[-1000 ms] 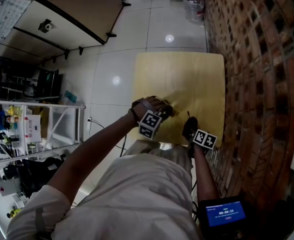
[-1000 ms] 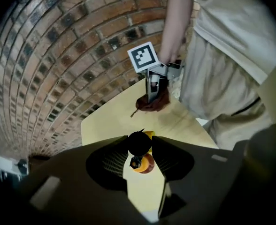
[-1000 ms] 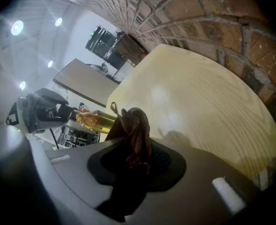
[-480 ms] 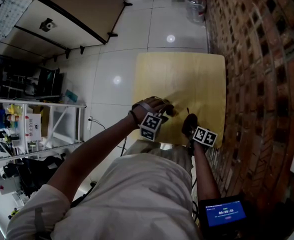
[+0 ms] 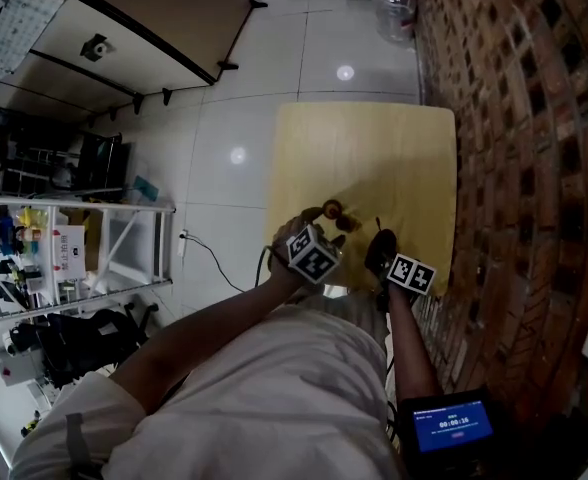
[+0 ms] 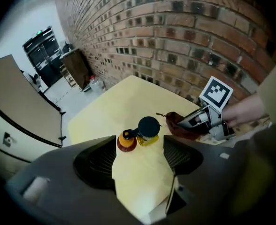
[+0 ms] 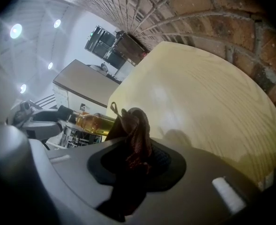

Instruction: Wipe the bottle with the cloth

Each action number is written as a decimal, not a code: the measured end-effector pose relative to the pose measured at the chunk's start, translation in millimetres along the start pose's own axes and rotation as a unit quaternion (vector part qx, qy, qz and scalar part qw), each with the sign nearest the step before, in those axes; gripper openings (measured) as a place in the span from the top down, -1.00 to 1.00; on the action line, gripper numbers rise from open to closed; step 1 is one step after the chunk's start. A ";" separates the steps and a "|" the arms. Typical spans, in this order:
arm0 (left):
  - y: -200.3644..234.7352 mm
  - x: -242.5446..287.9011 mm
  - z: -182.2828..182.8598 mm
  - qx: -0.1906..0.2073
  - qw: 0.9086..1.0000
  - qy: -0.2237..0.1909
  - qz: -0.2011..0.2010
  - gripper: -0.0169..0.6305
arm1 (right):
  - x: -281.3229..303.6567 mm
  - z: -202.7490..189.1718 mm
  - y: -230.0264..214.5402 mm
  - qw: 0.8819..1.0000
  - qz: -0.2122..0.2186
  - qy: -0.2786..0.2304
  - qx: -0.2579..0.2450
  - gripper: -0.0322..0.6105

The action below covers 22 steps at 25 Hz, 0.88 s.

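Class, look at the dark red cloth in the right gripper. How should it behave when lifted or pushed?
Probably floppy: the cloth bunches in soft folds between the closed jaws of the right gripper, a loose strand curling off its top. Likely light, since one pinch holds the whole bundle. Pushed along the table, it would probably crumple rather than slide.

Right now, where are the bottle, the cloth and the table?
bottle (image 7: 95,123), right gripper view, on its amber body.
cloth (image 7: 137,130), right gripper view, on its bunched middle.
table (image 5: 374,158), head view, on its bare top.
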<state>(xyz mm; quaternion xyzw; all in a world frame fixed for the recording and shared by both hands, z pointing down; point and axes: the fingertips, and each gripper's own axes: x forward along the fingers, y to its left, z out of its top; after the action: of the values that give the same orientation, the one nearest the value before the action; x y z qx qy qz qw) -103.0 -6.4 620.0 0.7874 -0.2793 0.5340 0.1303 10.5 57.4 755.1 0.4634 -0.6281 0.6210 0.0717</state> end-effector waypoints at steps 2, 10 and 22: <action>2.8 3.3 -2.3 -0.011 1.000 0.010 -0.002 -0.01 | 2.0 0.5 0.0 1.000 0.000 0.002 -0.002 0.64; -6.4 -1.6 13.0 -0.038 0.999 0.006 -0.001 0.13 | 4.5 3.2 4.4 1.000 0.001 0.005 -0.005 0.64; -11.5 11.5 17.7 0.049 0.999 0.012 0.011 0.43 | 1.7 0.8 -1.1 1.000 0.002 0.002 0.000 0.64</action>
<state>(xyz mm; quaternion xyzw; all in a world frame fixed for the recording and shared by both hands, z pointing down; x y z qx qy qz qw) -79.6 -9.5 624.5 0.7832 -0.2599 0.5578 0.0889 10.7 56.1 756.8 0.4613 -0.6287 0.6220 0.0718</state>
